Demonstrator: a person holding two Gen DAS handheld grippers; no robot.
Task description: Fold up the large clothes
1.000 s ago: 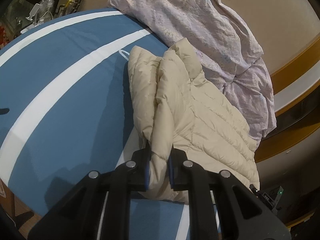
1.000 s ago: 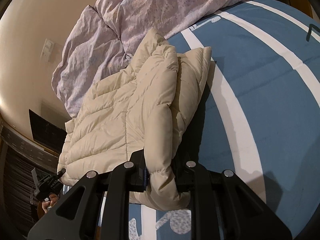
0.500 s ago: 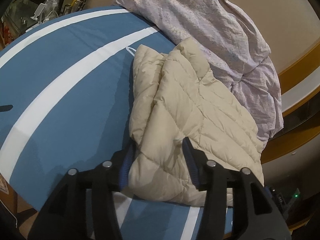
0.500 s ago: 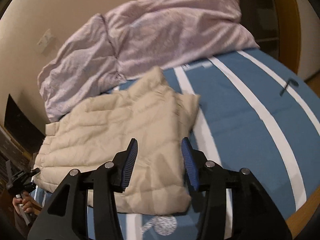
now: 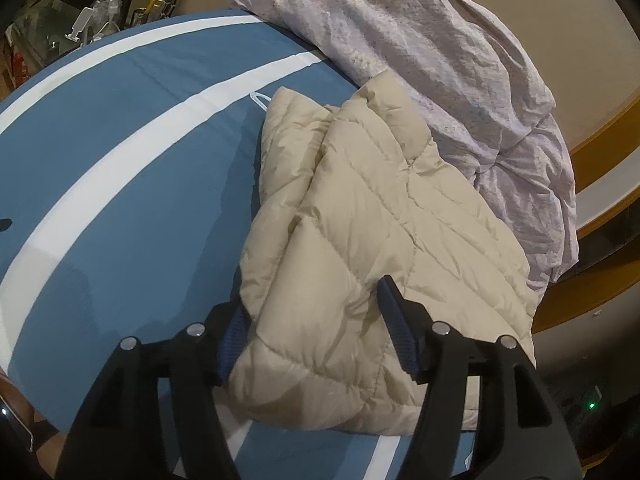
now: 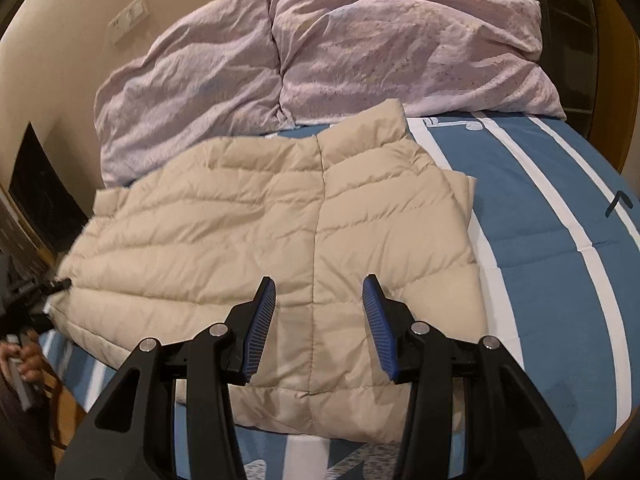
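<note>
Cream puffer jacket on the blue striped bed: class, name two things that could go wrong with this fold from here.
1. The left tool is opening, yet a puffy corner of the cream jacket sits between its fingers; pulling away might drag the fold open.
2. The jacket's far edge touches the crumpled lilac duvet, so another fold there may catch it.

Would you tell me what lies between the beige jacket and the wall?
A crumpled lilac duvet lies between the jacket and the wall, clearest in the right wrist view.
</note>
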